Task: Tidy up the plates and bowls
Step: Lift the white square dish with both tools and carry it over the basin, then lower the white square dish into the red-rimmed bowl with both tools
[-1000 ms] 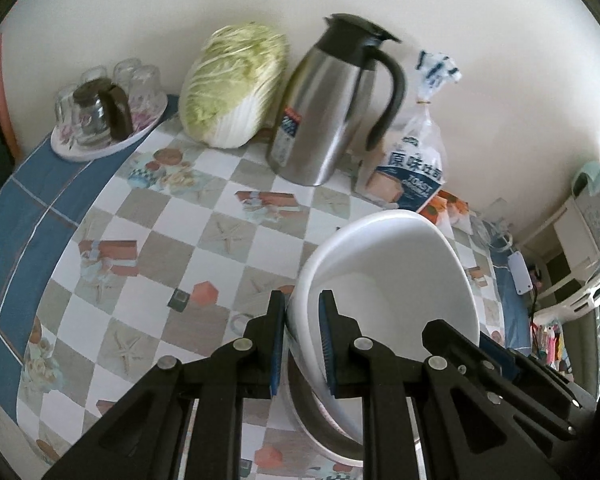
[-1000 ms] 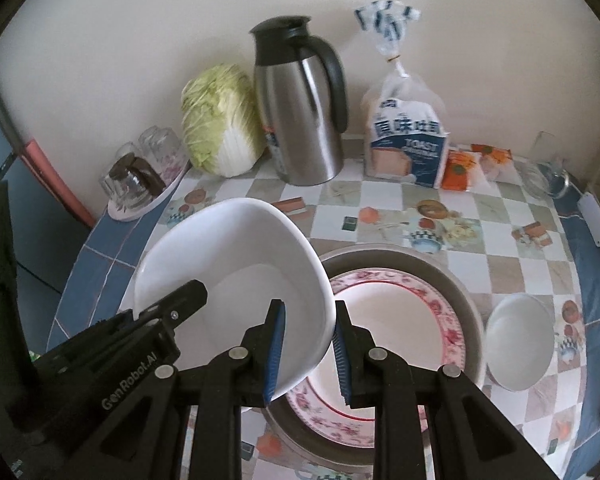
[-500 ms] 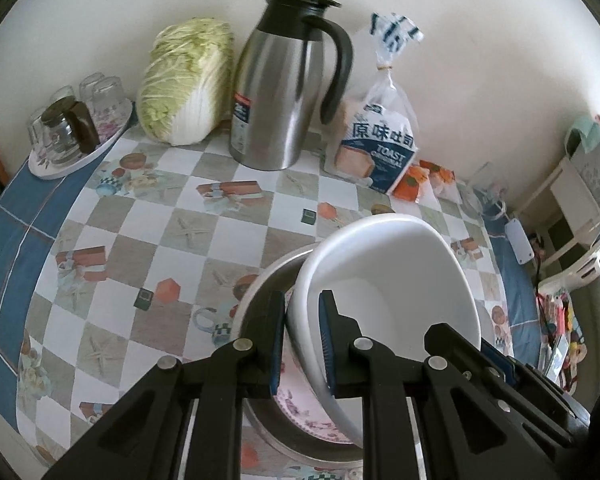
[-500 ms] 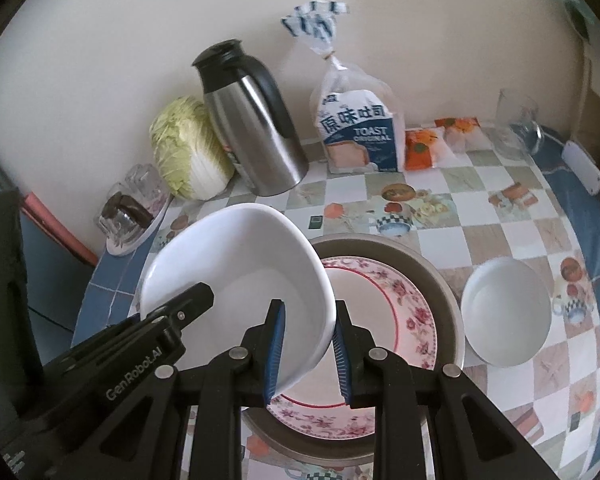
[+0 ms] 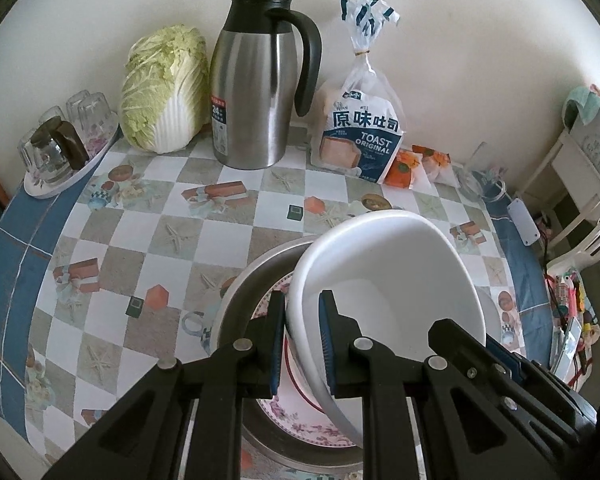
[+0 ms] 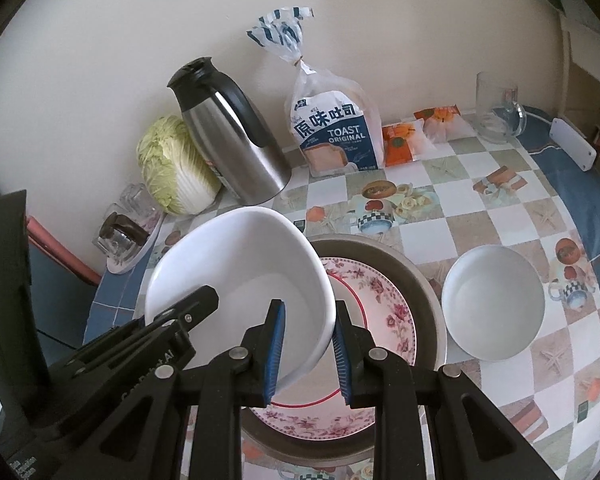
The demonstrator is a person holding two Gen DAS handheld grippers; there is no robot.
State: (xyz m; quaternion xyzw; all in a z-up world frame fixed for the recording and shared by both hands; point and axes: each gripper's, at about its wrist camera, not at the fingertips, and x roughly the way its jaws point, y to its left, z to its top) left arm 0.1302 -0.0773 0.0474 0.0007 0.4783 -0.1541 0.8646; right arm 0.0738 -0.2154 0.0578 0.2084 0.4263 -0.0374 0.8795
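A large white bowl [image 5: 384, 272] [image 6: 244, 272] is held in the air, tilted, over a floral plate [image 6: 364, 312] that lies in a grey metal pan [image 6: 428, 300]. My left gripper [image 5: 302, 344] is shut on the bowl's left rim. My right gripper [image 6: 306, 352] is shut on its right rim. The plate [image 5: 296, 416] and the pan [image 5: 240, 300] also show under the bowl in the left wrist view. A smaller white bowl [image 6: 494, 300] sits on the table right of the pan.
Along the wall stand a cabbage [image 5: 164, 92], a steel jug [image 5: 256, 92], a toast bag [image 5: 360, 132], orange snack packs [image 6: 400, 140] and a glass mug [image 6: 496, 108]. A tray of glasses [image 5: 60, 148] sits far left. A white remote [image 6: 574, 144] lies at the right edge.
Both grippers have carried the large bowl to the right, so it now hangs over the pan and floral plate. Both stay shut on its rim.
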